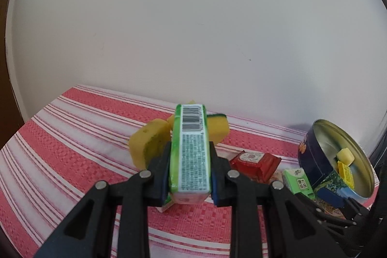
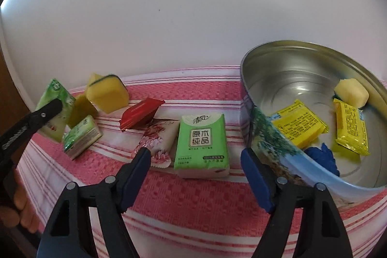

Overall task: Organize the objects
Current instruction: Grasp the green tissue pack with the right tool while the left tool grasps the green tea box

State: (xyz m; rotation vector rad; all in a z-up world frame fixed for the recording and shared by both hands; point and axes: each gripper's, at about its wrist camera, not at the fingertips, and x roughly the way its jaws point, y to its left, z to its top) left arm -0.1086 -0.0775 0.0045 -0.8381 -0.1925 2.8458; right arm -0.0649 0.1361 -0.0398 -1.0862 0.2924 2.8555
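Note:
My left gripper (image 1: pixel 189 158) is shut on a green tissue pack (image 1: pixel 192 149) and holds it above the striped cloth; it also shows in the right wrist view (image 2: pixel 54 110). My right gripper (image 2: pixel 196 175) is open and empty, low over the cloth in front of another green tissue pack (image 2: pixel 202 144). A round tin (image 2: pixel 261 137) stands at the right, holding two yellow packets (image 2: pixel 298 125), a yellow sponge (image 2: pixel 352 91) and a blue item (image 2: pixel 321 156). The tin also shows in the left wrist view (image 1: pixel 312 154).
On the red-striped cloth (image 2: pixel 193 197) lie yellow sponges (image 2: pixel 107 93), a small green pack (image 2: pixel 81 137), a red wrapper (image 2: pixel 140 113) and a pink-patterned packet (image 2: pixel 159 142). A white wall (image 2: pixel 169 16) stands right behind the table.

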